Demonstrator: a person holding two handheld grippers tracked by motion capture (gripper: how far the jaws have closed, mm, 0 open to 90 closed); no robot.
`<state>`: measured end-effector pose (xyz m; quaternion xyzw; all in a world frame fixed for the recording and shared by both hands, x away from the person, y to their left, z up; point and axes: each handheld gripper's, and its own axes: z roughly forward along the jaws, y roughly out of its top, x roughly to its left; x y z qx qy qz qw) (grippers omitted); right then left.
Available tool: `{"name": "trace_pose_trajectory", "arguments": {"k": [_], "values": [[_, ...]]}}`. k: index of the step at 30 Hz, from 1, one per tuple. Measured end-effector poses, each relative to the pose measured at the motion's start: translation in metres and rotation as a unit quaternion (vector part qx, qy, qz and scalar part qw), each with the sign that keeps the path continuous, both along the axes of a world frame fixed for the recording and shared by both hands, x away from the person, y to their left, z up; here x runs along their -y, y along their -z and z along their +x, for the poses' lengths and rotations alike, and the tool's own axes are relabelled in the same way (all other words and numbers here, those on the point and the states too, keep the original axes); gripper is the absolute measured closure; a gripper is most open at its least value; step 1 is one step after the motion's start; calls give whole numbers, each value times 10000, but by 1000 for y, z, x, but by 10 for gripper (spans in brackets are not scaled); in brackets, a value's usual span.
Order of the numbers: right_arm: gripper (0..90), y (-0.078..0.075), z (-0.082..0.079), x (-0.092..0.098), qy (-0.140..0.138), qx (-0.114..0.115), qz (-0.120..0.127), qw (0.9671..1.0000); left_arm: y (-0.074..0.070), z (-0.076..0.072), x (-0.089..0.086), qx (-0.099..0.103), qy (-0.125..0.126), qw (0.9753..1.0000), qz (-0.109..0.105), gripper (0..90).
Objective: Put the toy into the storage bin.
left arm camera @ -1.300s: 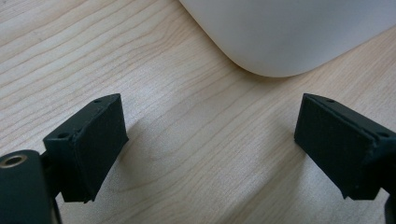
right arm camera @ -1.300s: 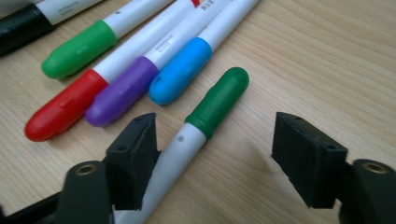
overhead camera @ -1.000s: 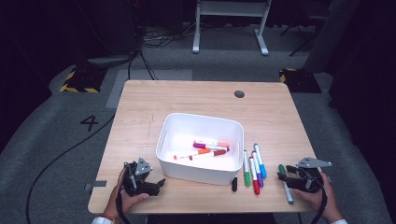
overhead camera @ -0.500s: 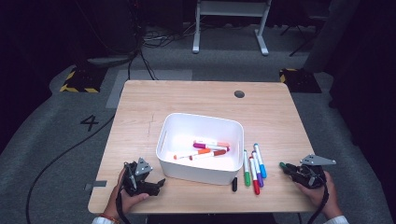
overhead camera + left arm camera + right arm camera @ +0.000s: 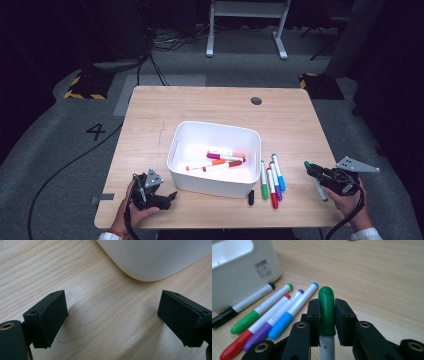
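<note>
Now my right claw [image 5: 327,315] is clamped on the green-capped marker [image 5: 326,307], low over the counter [image 5: 210,107] right of the white bin [image 5: 218,129]. I should lift before crossing the rim, then release inside. My left claw [image 5: 112,317] rests spread apart beside the bin.

A large digit "4" [image 5: 95,131] is painted in dark strokes on the grey floor [image 5: 60,150] left of the table. On the end wall of the white bin [image 5: 242,272], a small label [image 5: 263,268] with a barcode and red and dark print is seen in the right gripper view; its characters are too small to be read. Small dark print on the marker barrels there is likewise illegible.
</note>
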<state>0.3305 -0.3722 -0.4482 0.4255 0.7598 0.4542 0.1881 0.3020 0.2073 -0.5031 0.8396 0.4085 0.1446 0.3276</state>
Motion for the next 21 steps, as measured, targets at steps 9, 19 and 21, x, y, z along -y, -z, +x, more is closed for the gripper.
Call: {"name": "trace_pose_trajectory", "arguments": {"k": [9, 19, 21], "values": [[756, -50, 7, -26, -438, 637, -64, 9970, 0, 0, 0, 2, 3, 10000, -2, 92], [756, -93, 21, -65, -939, 1034, -149, 9901, 0, 0, 0, 1, -3, 10000, 4, 92], [756, -100, 24, -73, -1022, 1032, -152, 9893, 0, 0, 0, 2, 1, 10000, 1, 92]]}}
